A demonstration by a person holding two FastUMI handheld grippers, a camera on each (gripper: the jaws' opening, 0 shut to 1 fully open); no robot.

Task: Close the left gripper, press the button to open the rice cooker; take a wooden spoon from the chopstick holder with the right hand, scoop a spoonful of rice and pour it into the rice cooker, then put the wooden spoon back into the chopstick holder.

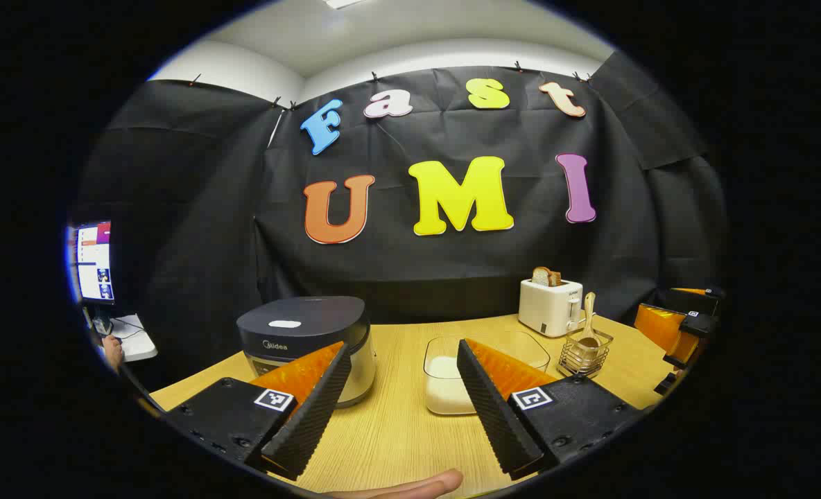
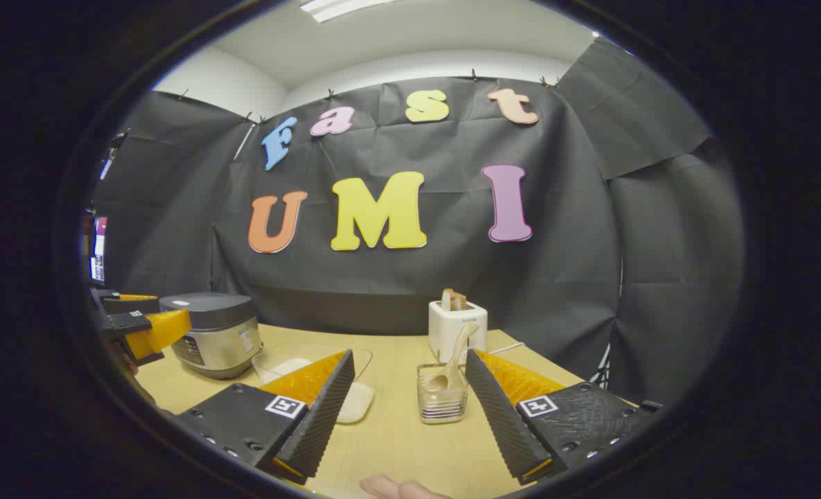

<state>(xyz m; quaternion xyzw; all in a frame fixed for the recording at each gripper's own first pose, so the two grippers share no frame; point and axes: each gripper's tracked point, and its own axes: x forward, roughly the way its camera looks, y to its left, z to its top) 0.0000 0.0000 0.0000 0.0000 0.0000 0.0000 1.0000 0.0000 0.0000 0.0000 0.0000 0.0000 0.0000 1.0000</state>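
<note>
Your table carries the cooker, lid down, at the left, the rice tub beside it, then the holder with the spoon standing in it. Your left gripper and right gripper both gape wide, empty.

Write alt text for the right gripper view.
The open right gripper hovers over a wooden table, facing a wooden spoon upright in a chopstick holder. Left sit a clear rice container and closed rice cooker; a toaster stands behind.
</note>
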